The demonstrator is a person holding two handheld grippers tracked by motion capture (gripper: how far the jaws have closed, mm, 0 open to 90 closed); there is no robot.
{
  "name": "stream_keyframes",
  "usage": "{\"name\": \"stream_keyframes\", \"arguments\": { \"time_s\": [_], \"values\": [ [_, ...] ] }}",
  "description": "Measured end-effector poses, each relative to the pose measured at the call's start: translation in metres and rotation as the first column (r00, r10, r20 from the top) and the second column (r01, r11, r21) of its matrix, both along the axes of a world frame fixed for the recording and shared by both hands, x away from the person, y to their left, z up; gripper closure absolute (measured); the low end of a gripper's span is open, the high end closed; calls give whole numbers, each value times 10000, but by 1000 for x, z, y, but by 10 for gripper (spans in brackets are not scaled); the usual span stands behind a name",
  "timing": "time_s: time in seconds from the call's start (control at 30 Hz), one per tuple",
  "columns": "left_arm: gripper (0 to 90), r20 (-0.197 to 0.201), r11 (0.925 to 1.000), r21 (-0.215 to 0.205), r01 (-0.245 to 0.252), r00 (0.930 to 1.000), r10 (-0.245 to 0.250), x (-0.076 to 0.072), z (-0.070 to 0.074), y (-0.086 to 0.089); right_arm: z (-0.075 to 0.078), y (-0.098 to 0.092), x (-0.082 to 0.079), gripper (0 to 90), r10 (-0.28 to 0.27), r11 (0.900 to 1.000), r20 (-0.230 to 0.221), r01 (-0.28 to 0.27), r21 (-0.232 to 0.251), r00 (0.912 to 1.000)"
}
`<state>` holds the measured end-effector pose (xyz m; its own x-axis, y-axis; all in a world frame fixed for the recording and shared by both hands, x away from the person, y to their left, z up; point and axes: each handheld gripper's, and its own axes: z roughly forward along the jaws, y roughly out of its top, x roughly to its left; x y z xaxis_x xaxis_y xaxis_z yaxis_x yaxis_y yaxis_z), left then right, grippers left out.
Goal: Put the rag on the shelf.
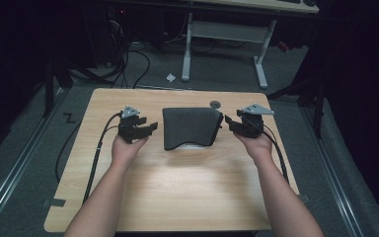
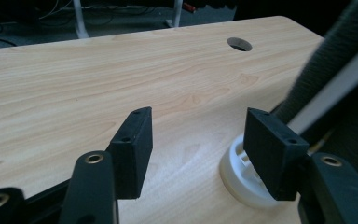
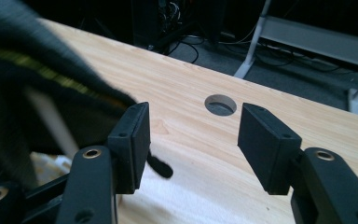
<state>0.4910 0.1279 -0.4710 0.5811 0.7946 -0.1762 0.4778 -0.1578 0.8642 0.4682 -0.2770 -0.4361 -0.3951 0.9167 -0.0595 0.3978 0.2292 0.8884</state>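
Pale wood-grain table [image 1: 177, 182] carries a dark grey cloth [image 1: 190, 127] near its middle, toward the far half. The cloth is draped over a white object [image 1: 193, 146], a sliver of which shows under its near edge; in the left gripper view this appears as a round white base [image 2: 242, 179] resting on the table, with a white upright under the cloth. What the object is cannot be told.

The left gripper [image 1: 145, 127] is held in the left hand [image 1: 127, 148] just left of the cloth, jaws pointing toward it. Its jaws stand apart, released, with nothing between them; in its own view the right-side jaw sits just in front of the white base, contact uncertain.

The right gripper [image 1: 229, 123] is held in the right hand [image 1: 256, 144] at the cloth's right edge. Its jaws are likewise spread, gripping nothing; in its own view the cloth lies just beside the left-side jaw.

A round hole [image 1: 215, 104] in the table lies beyond the cloth's far right corner. Black cables [image 1: 96, 158] trail from the grippers toward the near edge. White desk legs [image 1: 224, 44] stand on the grey floor beyond.
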Motion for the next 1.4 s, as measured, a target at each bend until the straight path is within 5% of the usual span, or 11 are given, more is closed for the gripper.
{"name": "stream_keyframes", "arguments": {
  "time_s": [0.37,0.43,0.6,0.67,0.9,1.07,1.13,1.23,1.27,1.33,1.4],
  "values": [
    [341,362,9976,-388,569,9978,-556,-46,8,17,0,5,-41,438,95,9989,280,-83,-462,9996],
    [329,394,9961,-444,763,9964,-746,-59,9,18,-1,8,-52,441,128,9980,545,-93,-629,9984],
    [317,605,9915,-393,1239,9907,-1215,-94,12,17,-3,15,-76,427,403,9941,245,-376,-1020,9989],
    [308,582,9883,-383,1477,9877,-1453,-105,11,17,-6,17,-89,432,494,9944,652,-429,-966,9967],
    [306,-36,9825,-426,1814,9833,-1817,-141,-21,17,-23,37,-128,402,1058,9905,281,-1028,-910,9940],
    [290,-931,9729,718,2197,9727,-2128,-163,-56,5,-49,59,-145,389,1629,9791,-448,-1671,-1163,9856],
    [290,-1045,9646,969,2452,9663,-2352,-170,-58,-3,-66,65,-155,390,1733,9756,-628,-1800,-1257,9829],
    [294,-675,9599,1296,2485,9681,-2415,-173,-55,-10,-84,67,-164,402,1960,9641,-901,-2087,-1645,9765],
    [293,-657,9601,1381,2430,9695,-2360,-171,-55,-10,-83,66,-163,422,1975,9639,-674,-2062,-1686,9780],
    [293,-860,9638,1337,2306,9716,-2205,-166,-58,-9,-82,60,-158,423,1852,9723,-623,-1921,-1331,9807],
    [295,-1087,9671,956,2356,9682,-2251,-165,-58,-6,-85,55,-152,422,1704,9793,-1046,-1801,-918,9798]
  ]
}}
